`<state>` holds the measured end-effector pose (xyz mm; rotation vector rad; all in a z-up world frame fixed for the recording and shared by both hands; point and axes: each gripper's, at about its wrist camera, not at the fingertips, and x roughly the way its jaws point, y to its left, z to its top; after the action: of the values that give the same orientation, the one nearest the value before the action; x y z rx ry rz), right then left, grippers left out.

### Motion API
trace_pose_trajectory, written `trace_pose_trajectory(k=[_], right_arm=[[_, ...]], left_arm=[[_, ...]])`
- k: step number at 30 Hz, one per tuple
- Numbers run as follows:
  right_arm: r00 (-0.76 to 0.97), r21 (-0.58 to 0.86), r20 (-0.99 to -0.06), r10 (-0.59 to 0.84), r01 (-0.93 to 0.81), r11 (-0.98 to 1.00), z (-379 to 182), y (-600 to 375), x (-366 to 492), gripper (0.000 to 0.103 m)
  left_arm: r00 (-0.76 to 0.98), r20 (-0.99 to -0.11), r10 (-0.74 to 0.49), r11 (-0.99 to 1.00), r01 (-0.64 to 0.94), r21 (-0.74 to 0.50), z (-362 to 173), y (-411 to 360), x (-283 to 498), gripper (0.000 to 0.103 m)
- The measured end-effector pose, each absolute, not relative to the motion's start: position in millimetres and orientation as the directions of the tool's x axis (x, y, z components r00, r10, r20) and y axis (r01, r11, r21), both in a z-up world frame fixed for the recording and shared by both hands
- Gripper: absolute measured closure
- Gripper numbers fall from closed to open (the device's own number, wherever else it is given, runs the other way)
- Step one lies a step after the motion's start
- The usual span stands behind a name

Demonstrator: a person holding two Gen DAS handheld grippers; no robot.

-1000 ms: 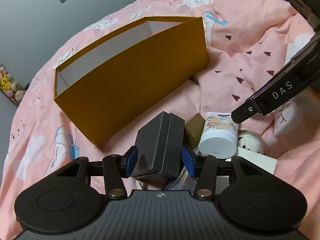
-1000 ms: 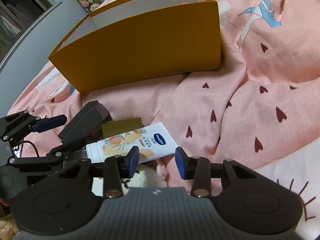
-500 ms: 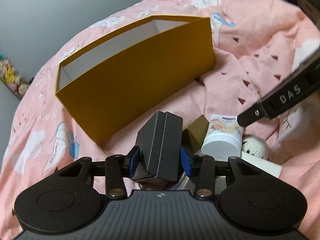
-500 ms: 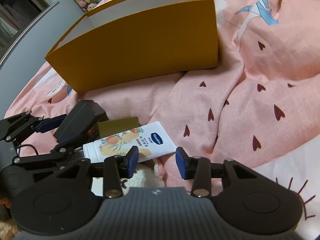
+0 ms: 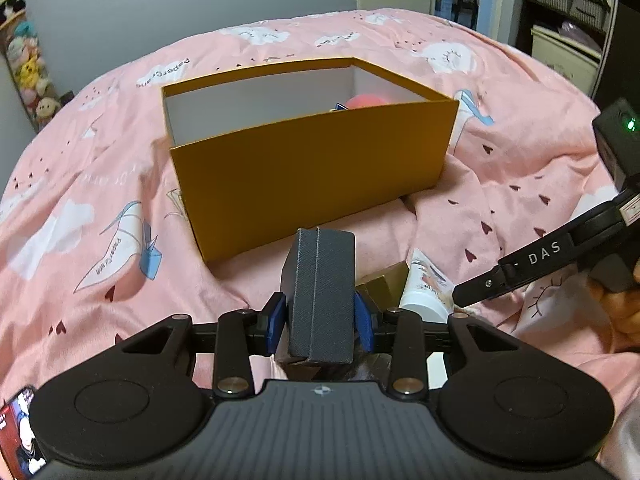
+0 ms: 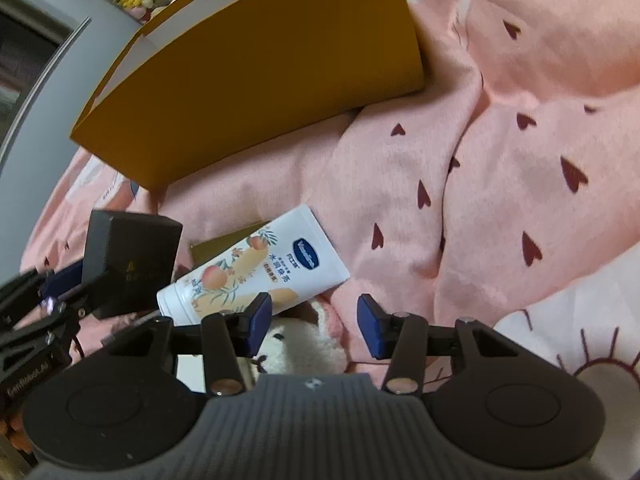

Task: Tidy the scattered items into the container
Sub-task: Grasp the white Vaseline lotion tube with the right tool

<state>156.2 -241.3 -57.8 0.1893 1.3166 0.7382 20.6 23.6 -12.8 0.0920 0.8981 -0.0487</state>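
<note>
My left gripper (image 5: 319, 318) is shut on a dark grey box (image 5: 320, 292) and holds it lifted above the bed, in front of the orange container (image 5: 308, 172). The container is open at the top, and a pink thing (image 5: 366, 102) shows inside. The grey box also shows in the right wrist view (image 6: 128, 256). My right gripper (image 6: 314, 322) is open and empty, just above a white lotion tube (image 6: 256, 272) that lies on the pink bedspread. A gold box (image 6: 224, 240) lies under the tube, and a white plush toy (image 6: 304, 344) lies below it.
The pink bedspread (image 5: 100, 208) is rumpled, with folds to the right of the container (image 6: 256, 64). The right gripper's arm (image 5: 560, 252) reaches in from the right. Shelves and bins (image 5: 568, 0) stand beyond the bed.
My left gripper has lifted the grey box higher and tilted up, so the container's inside now shows. My right gripper has moved closer to the lotion tube.
</note>
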Motion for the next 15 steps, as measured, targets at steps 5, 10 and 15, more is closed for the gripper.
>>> trace_pose_trajectory(k=[5,10,15], right_arm=[[0.042,0.562,-0.795,0.605,-0.326,0.760,-60.3,-241.2,158.0,0.052],[0.047,0.581,-0.788,0.614,-0.276,0.766,-61.8,-239.3,162.8,0.052],[0.085,0.585,-0.771,0.631,-0.297,0.755,-47.6,-232.5,164.5,0.052]], left_arm=[[0.629,-0.777,-0.022,0.998,0.065,0.024,-7.7,31.5,14.3,0.061],[0.634,-0.773,-0.019,0.997,0.071,0.033,-7.6,28.3,12.5,0.061],[0.636,-0.772,-0.023,0.997,0.067,0.025,-6.9,30.3,11.3,0.061]])
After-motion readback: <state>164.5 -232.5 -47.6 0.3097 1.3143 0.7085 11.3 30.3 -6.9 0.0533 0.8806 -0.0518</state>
